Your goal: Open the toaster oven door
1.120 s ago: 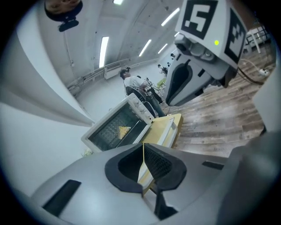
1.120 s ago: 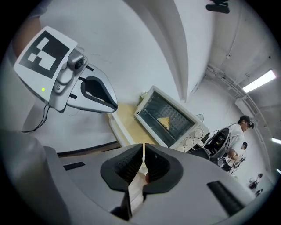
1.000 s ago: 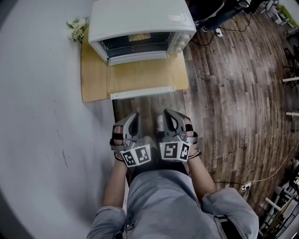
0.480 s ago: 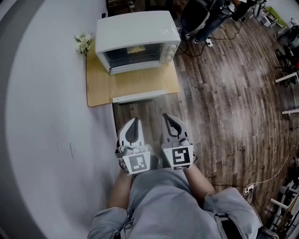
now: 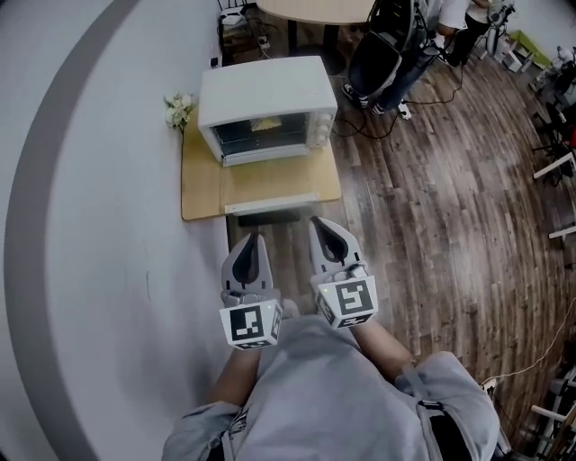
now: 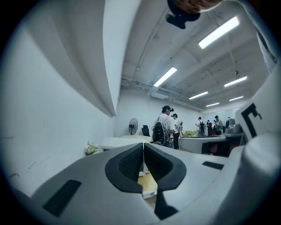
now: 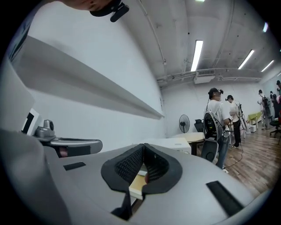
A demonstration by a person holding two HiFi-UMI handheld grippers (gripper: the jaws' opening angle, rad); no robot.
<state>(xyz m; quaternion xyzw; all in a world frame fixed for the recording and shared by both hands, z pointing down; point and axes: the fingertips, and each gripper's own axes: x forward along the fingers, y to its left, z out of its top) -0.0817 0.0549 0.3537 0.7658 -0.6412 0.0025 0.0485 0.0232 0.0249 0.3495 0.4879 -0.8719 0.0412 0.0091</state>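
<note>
The white toaster oven (image 5: 267, 99) stands with its glass door closed on a low wooden table (image 5: 270, 180), ahead of me in the head view. Both grippers hover side by side short of the table's near edge, pointing level at the oven and well apart from it. My left gripper (image 5: 253, 238) is shut with nothing in it; its pads meet in the left gripper view (image 6: 143, 146). My right gripper (image 5: 317, 222) is likewise shut and empty, its pads together in the right gripper view (image 7: 142, 147). The oven (image 7: 169, 144) shows just beyond the right jaws.
A small bunch of white flowers (image 5: 179, 109) lies left of the oven by the wall. Behind the oven stand a round table (image 5: 315, 9) and a dark chair (image 5: 378, 56). Several people (image 6: 167, 129) and a fan (image 6: 133, 126) are farther back. Cables (image 5: 396, 115) cross the wood floor.
Both grippers have risen toward the head camera and rolled more upright, staying shut. The oven and table now look smaller and farther off, and more of the room behind shows.
</note>
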